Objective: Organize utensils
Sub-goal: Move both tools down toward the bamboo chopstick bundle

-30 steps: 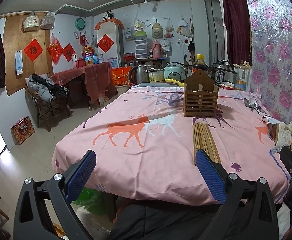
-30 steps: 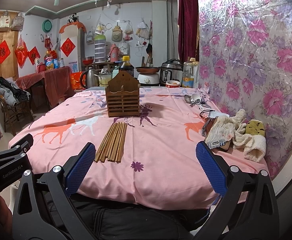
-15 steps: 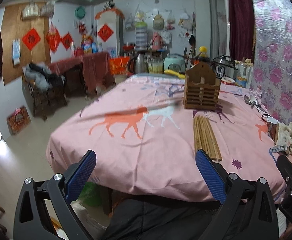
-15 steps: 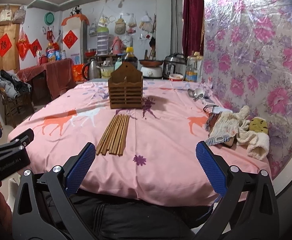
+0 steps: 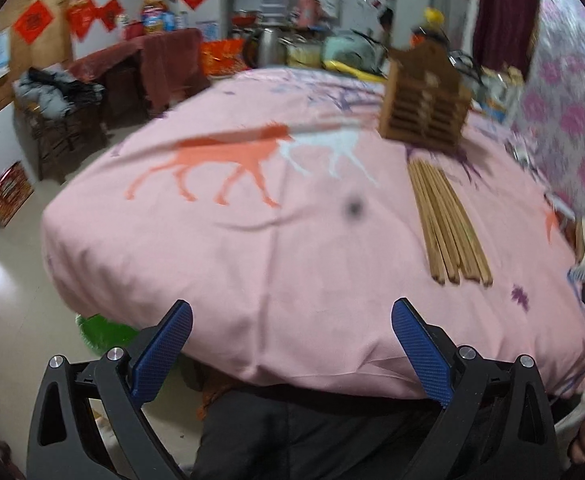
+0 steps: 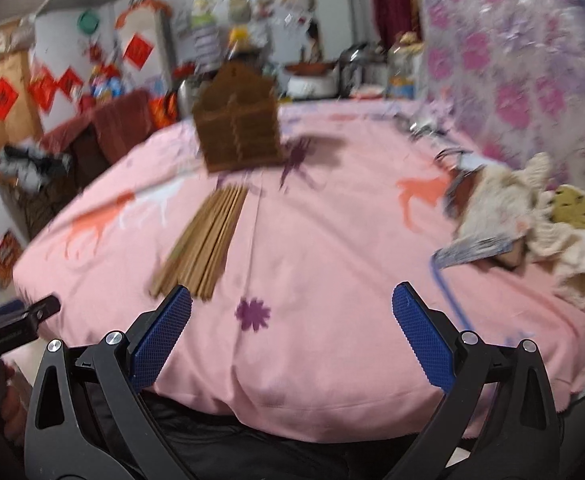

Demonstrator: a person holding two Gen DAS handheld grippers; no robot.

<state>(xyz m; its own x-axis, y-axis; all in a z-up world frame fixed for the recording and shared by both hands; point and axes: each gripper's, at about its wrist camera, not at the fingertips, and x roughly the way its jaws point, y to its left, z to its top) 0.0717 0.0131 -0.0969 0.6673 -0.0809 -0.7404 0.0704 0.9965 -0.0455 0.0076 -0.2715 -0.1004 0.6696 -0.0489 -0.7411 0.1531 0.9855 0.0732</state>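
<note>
**Q:** Two claws, one worktop, what's the setup, biggest thing first?

**Me:** Biggest is the worktop (image 5: 252,264) under a pink sheet with deer printed on it. Then one slatted wooden holder (image 6: 238,132) standing upright toward the far side. Just in front of it lies one bundle of chopsticks (image 6: 204,248), flat, side by side, near ends pointing back at me. Roughly ten sticks; the blur stops me counting exactly. Some cloths (image 6: 532,216) are heaped at the right edge.

**Q:** What are the claws doing?

**Me:** My left claw (image 5: 292,356) and right claw (image 6: 292,340) are both spread wide with nothing in them, at the near edge. The right one's left finger sits just short of the stick ends.

**Q:** How will they handle?

**Me:** My guess: light, stiff, thin, smooth wood that'll roll or fan apart on soft fabric. I'd pinch across a few near the middle of their length so they stay level, then tip them upright into the holder.
</note>
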